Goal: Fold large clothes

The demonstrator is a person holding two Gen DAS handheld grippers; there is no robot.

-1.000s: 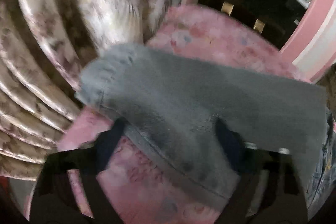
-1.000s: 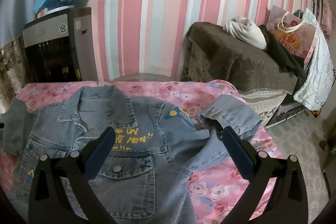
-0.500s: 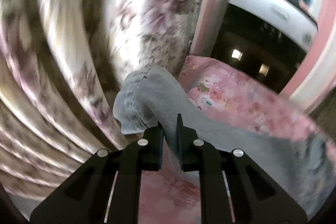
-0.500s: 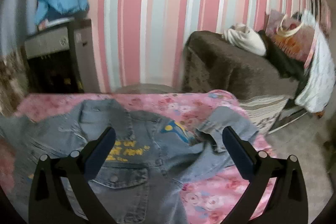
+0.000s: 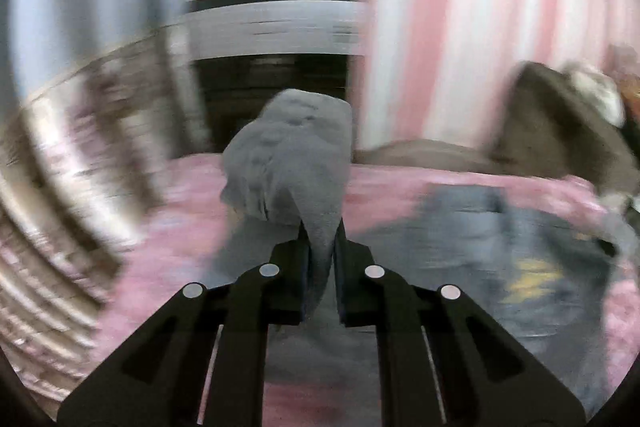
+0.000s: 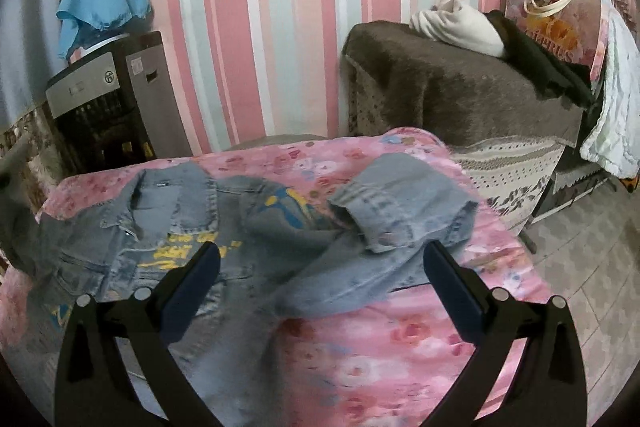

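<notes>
Left wrist view is motion-blurred almost all over — the curtain [image 5: 68, 227], striped wall [image 5: 460, 27] and cabinet [image 5: 276, 39] smear into streaks. The denim jacket [image 5: 500, 239] body is a blur, its yellow print unreadable. The sleeve [image 5: 292, 163] hides the bed [image 5: 180, 207] behind it, and its pinched part vanishes between the left hand-held gripper [image 5: 320, 251] fingers. In the right wrist view the jacket's left side is cut off by the frame edge and its hem sits behind the right hand-held gripper [image 6: 320, 259]. The gift bag [image 6: 556, 23] lettering is too small to read.
</notes>
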